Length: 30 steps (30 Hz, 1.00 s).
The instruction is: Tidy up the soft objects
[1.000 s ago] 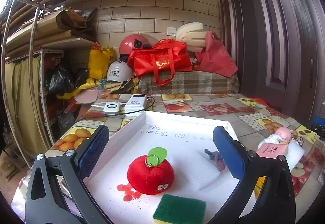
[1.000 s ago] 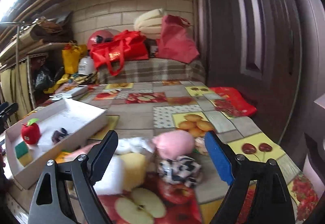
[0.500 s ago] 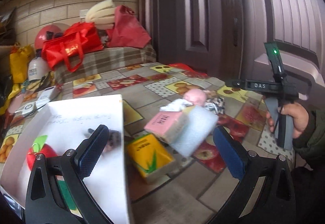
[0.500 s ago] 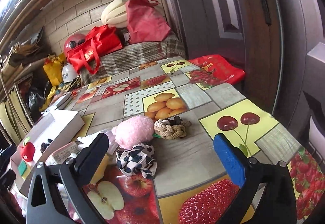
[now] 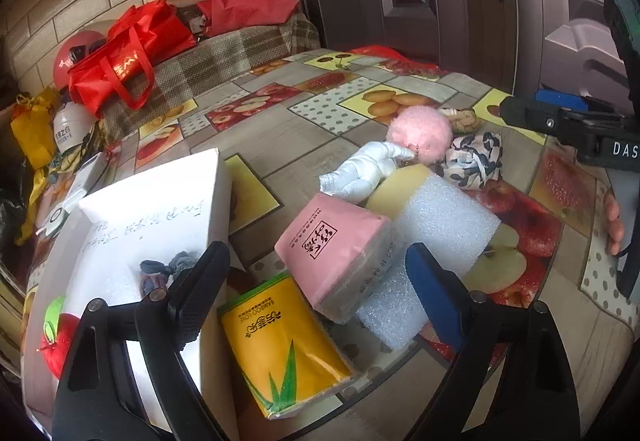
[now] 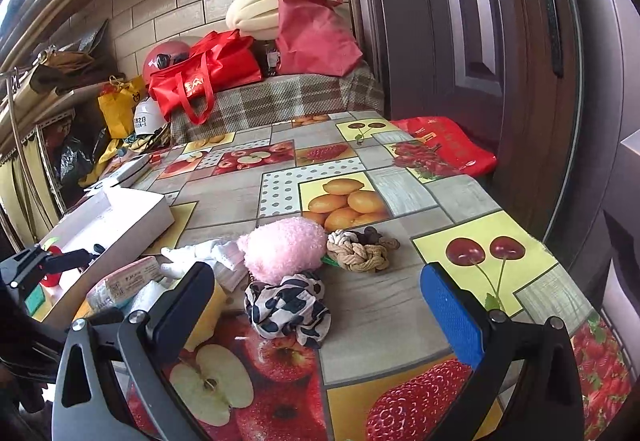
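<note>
Between the spread jaws of the left gripper [image 5: 316, 281] — a yellow "BAMBOO LOVE" tissue pack [image 5: 280, 345]; the right gripper [image 6: 316, 301], marked "DAS", gapes too.

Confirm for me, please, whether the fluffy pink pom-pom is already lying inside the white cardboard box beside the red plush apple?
Not quite: in the left wrist view the fluffy pink pom-pom lies on the fruit-print tablecloth, outside the white cardboard box. The red plush apple is inside that box.

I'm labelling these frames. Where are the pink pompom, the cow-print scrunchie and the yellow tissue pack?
Pink pompom [image 6: 282, 249], right wrist view, middle of the fluff.
Cow-print scrunchie [image 6: 288, 307], right wrist view, top folds.
Yellow tissue pack [image 5: 280, 345], left wrist view, printed top face.
</note>
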Available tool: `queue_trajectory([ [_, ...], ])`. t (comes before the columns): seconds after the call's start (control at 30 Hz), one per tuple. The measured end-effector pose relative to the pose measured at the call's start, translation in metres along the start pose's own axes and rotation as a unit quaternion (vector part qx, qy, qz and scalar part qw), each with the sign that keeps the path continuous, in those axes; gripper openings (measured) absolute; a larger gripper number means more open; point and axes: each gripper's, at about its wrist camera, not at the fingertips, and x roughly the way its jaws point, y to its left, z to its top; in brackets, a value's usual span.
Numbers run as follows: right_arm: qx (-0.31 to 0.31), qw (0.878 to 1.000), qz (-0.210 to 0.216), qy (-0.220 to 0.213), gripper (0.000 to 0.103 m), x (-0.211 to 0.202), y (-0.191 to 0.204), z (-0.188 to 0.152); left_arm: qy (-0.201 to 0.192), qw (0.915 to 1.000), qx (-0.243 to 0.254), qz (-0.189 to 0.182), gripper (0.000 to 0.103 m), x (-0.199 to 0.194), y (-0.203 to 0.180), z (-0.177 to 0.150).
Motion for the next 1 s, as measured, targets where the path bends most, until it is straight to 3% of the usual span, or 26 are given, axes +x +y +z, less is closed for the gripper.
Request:
queue_trajectory([
  [0.1,0.010,1.000,0.005,0.002,0.103,0.000,-0.002,0.000,-0.002,0.9998,0.018,0.011,0.089,0.004,-0.006,0.006],
  [0.13,0.016,1.000,0.006,0.001,0.103,-0.001,-0.004,0.000,-0.004,0.9996,0.024,0.012,0.084,0.005,-0.007,0.009],
  [0.2,0.036,0.999,0.012,-0.004,0.103,-0.003,-0.011,0.000,-0.004,0.9998,0.019,-0.005,0.046,0.007,-0.007,0.011],
  [0.33,0.100,0.995,0.021,-0.008,0.103,-0.005,-0.035,-0.003,-0.024,0.9996,0.013,-0.010,0.042,0.002,-0.005,0.005],
  [0.47,0.144,0.989,0.030,0.024,0.100,0.000,-0.059,-0.006,-0.064,0.9977,-0.010,-0.019,0.034,-0.019,0.000,-0.002],
  [0.63,0.058,0.995,0.048,0.060,0.100,0.006,-0.037,-0.001,-0.116,0.9913,-0.044,-0.044,0.030,-0.043,0.008,-0.009],
  [0.73,-0.004,0.995,0.049,0.086,0.089,0.024,-0.010,0.000,-0.134,0.9877,-0.056,-0.058,0.026,-0.050,0.011,-0.010],
  [0.83,-0.025,0.989,0.053,0.135,0.065,0.056,0.005,0.001,-0.134,0.9873,-0.059,-0.062,0.026,-0.051,0.012,-0.010],
  [0.9,-0.015,0.983,0.066,0.169,0.062,0.075,0.009,-0.001,-0.125,0.9883,-0.060,-0.063,0.026,-0.050,0.012,-0.010],
  [1.0,-0.016,0.984,0.062,0.164,0.062,0.073,0.008,-0.003,-0.132,0.9875,-0.064,-0.058,0.027,-0.056,0.014,-0.013],
])
